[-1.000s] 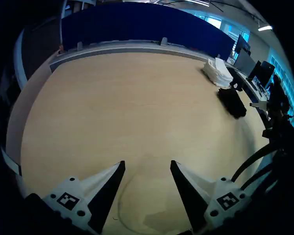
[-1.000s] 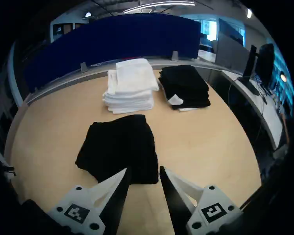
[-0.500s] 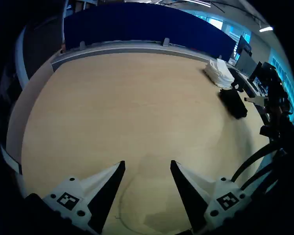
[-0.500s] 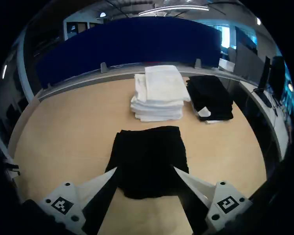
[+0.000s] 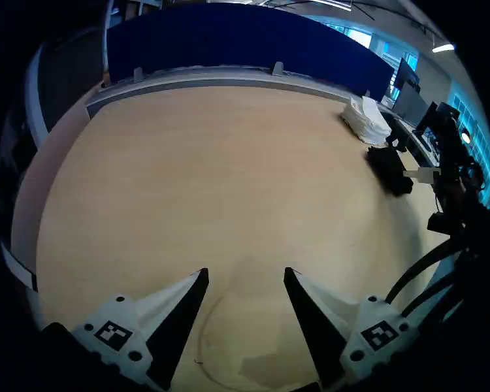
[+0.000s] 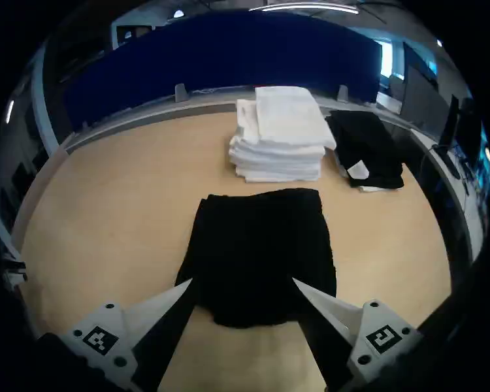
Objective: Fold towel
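Right hand-held gripper (image 6: 243, 282) widened, white stack (image 6: 281, 140) behind towel (image 6: 261, 242)

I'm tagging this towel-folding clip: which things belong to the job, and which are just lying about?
Job: black towel, right gripper, left gripper, wooden table.
Lying about: white towel stack, black towel stack, blue divider, monitor.

Towel (image 6: 261, 251) on table (image 6: 114, 215), before towel stack (image 6: 277, 140); second stack (image 6: 369, 153) right of that.

My left tool (image 5: 245, 270) has two white pointed plastic fingers (image 5: 155, 308) with black inner faces, square black-and-white markers (image 5: 112, 333) and dark screws (image 5: 135, 356). Black cables (image 5: 428, 261) trail beside. My right tool (image 6: 243, 281) matches.
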